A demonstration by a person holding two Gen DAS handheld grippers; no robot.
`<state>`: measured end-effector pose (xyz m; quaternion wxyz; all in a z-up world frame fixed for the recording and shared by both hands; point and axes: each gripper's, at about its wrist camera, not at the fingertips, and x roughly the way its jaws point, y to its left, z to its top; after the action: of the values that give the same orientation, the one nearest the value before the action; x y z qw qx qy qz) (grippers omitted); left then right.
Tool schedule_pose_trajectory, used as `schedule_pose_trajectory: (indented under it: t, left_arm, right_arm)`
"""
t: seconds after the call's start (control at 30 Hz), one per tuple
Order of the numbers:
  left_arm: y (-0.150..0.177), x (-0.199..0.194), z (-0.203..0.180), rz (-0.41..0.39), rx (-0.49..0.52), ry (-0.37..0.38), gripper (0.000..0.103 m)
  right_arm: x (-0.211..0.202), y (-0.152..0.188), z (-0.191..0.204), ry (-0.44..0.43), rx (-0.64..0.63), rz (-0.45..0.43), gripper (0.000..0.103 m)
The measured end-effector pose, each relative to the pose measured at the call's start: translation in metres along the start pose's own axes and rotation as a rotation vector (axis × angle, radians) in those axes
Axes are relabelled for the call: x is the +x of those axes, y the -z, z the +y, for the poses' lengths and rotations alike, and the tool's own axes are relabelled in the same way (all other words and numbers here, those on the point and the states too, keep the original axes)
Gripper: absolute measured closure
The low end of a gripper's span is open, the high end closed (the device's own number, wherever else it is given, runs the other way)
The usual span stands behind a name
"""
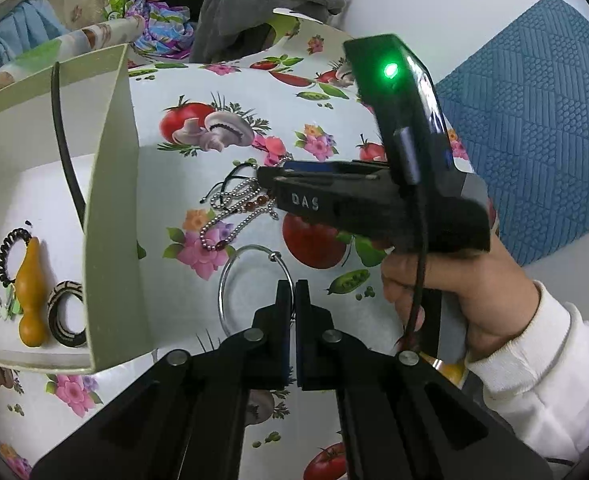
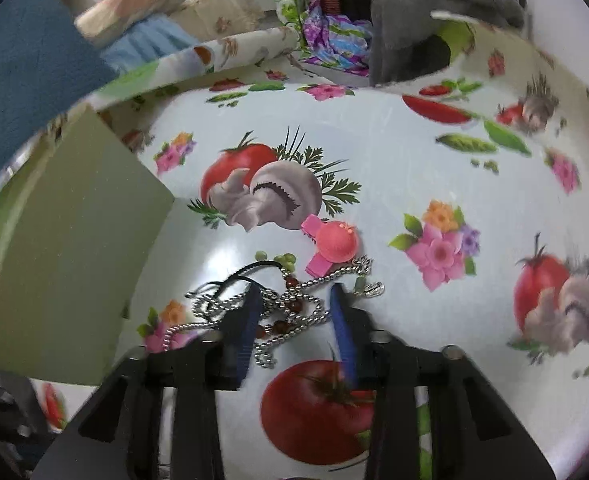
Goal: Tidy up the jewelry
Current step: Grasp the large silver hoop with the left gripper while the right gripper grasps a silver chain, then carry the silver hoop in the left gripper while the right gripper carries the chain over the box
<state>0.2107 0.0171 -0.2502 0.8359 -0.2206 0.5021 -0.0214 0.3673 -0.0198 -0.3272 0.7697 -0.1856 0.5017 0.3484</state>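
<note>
My left gripper (image 1: 293, 286) is shut on a thin silver hoop bangle (image 1: 230, 268) that lies on the printed tablecloth. A tangle of silver bead chains with red beads and black cord (image 1: 234, 208) lies just beyond it. My right gripper (image 2: 294, 300) is open, its fingers set down on either side of that tangle (image 2: 286, 308); it shows from the side in the left wrist view (image 1: 266, 178). A pale green box (image 1: 110, 208) at the left holds a black coil bracelet (image 1: 8, 248), an orange gourd (image 1: 30, 292) and a patterned ring (image 1: 66, 314).
A pink clip (image 2: 332, 242) lies just past the tangle. The box wall (image 2: 62, 248) stands left of the right gripper. Clothes and bags (image 1: 262, 4) are piled at the table's far edge. A blue mat (image 1: 534, 128) lies on the floor to the right.
</note>
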Motion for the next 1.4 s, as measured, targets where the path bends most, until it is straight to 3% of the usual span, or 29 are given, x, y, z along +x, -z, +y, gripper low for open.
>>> schedule_pose_trajectory:
  t: [0.03, 0.23, 0.77, 1.4]
  left_arm:
    - [-0.001, 0.000, 0.001, -0.002, -0.003, -0.001, 0.102]
    - [-0.003, -0.007, 0.006, -0.013, -0.018, 0.002, 0.102]
    - [-0.019, -0.036, 0.003, -0.065, -0.018, 0.016, 0.102]
    - [-0.074, -0.143, 0.027, -0.174, -0.017, -0.050, 0.102]
  right_arm:
    - [0.001, 0.000, 0.002, 0.011, -0.009, 0.001, 0.094]
    - [-0.006, 0.008, -0.005, 0.004, 0.062, 0.007, 0.101]
    - [-0.098, 0.008, 0.002, -0.015, 0.164, -0.115, 0.101]
    - [-0.240, -0.049, 0.072, 0.035, 0.085, -0.298, 0.101]
